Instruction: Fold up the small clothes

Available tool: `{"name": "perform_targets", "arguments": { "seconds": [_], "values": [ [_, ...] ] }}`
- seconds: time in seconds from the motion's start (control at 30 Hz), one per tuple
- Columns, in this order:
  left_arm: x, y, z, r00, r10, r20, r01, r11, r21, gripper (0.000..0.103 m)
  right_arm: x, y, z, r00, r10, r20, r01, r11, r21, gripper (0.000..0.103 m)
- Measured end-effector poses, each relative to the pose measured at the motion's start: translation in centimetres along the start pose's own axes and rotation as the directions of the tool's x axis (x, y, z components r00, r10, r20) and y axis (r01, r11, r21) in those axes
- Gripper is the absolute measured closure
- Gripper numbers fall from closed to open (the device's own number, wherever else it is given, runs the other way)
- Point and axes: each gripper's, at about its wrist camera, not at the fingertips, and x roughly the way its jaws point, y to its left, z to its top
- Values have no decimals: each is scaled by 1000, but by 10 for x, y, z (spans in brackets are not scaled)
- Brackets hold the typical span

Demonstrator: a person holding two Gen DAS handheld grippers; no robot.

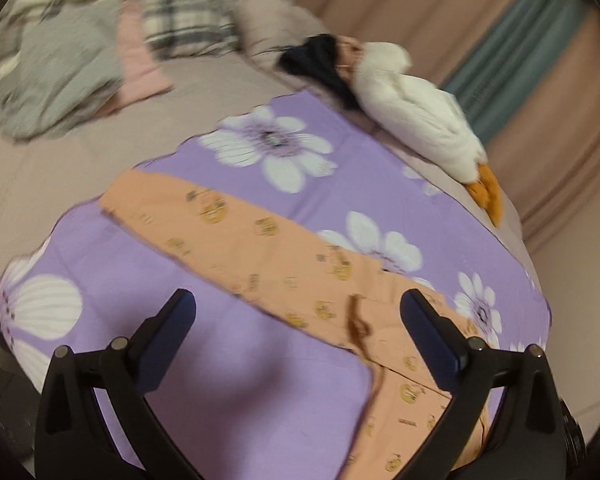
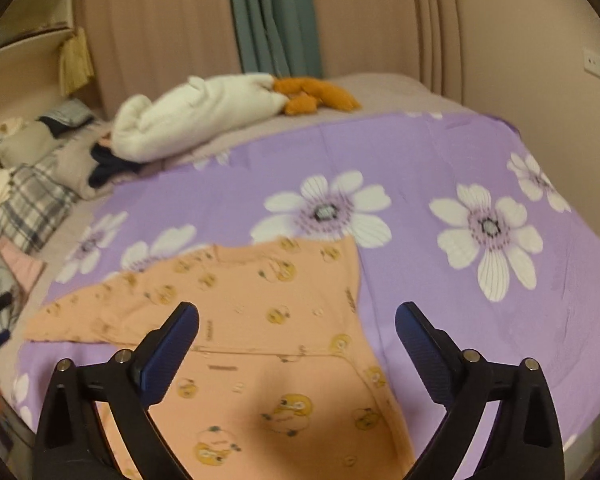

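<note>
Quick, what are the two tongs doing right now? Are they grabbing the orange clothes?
Left tongs: open, holding nothing, above the orange garment.
Right tongs: open, holding nothing, above the same garment.

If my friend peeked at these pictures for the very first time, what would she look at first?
Probably the orange garment with yellow cartoon prints, lying flat in the middle of the purple sheet with big white flowers. Next, the white plush toy with orange feet lying at the far edge of the bed. Up close, the open left gripper and open right gripper hang above the garment, holding nothing.
</note>
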Motion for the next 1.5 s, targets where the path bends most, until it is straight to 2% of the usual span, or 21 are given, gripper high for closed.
{"name": "perform_targets", "arguments": {
  "seconds": [0.2, 0.33, 0.47, 0.57, 0.7, 0.87, 0.93, 1.0, 1.07, 1.2, 1.33, 1.5],
  "values": [
    [20, 50, 4, 997, 78, -24, -81, 990, -116, 2, -18, 1, -7, 999, 24, 29, -24, 1000, -3, 5],
    [30, 81, 11, 995, 91, -25, -95, 973, -210, 2, -22, -5, -13, 1000, 18, 23, -19, 1000, 21, 5],
    [40, 105, 20, 996, 91, -16, -92, 957, -276, 11, -20, -10, -21, 1000, 8, -2, -8, 999, 48, 5],
    [48, 125, 27, 996, 93, 16, -82, 934, -348, 30, -16, -12, -25, 999, -19, -30, 21, 998, 61, 5],
    [60, 148, 32, 997, 81, 18, -65, 898, -435, 36, -16, -12, -28, 998, -40, -54, 43, 997, 56, 5],
    [64, 153, 39, 995, 76, 59, -41, 891, -451, 38, -18, -15, -26, 997, -56, -43, 59, 996, 60, 5],
    [70, 155, 41, 995, 76, 67, -37, 886, -462, 57, -16, -16, -27, 998, -52, -47, 55, 996, 71, 5],
    [81, 158, 43, 996, 80, 39, -53, 882, -469, 97, -13, -18, -28, 997, -41, -58, 46, 995, 85, 5],
    [83, 157, 43, 996, 89, 29, -66, 886, -460, 97, -11, -18, -30, 997, -39, -68, 45, 995, 91, 5],
    [63, 135, 42, 987, 131, 94, -81, 908, -412, 97, -10, -19, -31, 995, -58, -76, 65, 994, 86, 5],
    [39, 105, 50, 984, 61, 169, 6, 929, -370, 97, -11, -21, -28, 996, -56, -65, 62, 994, 91, 5],
    [16, 42, 63, 976, -46, 213, 93, 973, -214, 97, -13, -22, -29, 998, -45, -53, 50, 994, 99, 5]
  ]
}}
